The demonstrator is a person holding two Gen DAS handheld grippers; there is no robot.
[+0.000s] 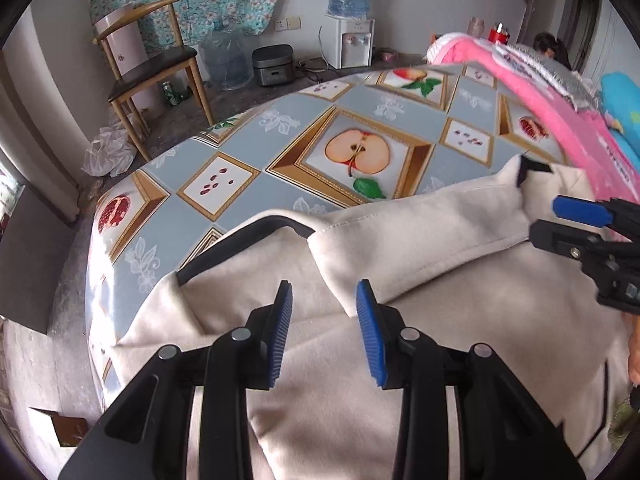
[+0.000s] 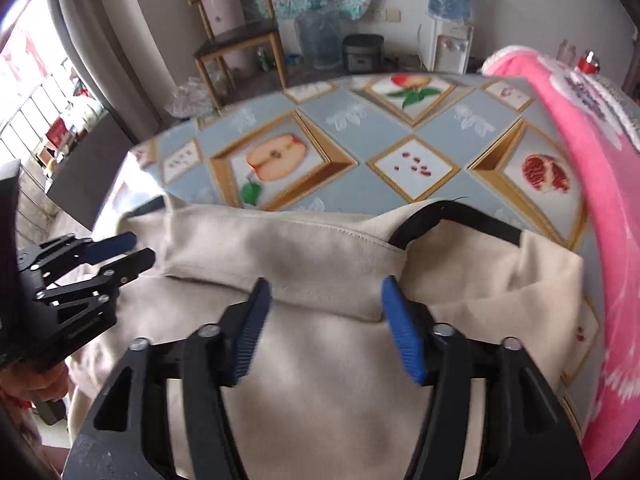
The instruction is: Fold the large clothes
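Left wrist view looks forward, close above the cream garment (image 1: pixel 360 360). Right wrist view likewise. Both share the worktop (image 1: pixel 248 148).

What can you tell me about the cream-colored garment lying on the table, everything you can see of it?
The cream garment looks like a soft, suede-like jacket with black trim at its edges and a stitched fold across its upper part. It lies spread and rumpled on the fruit-patterned tablecloth, beside a pink blanket. The left gripper and right gripper are both open above it, gripping nothing.
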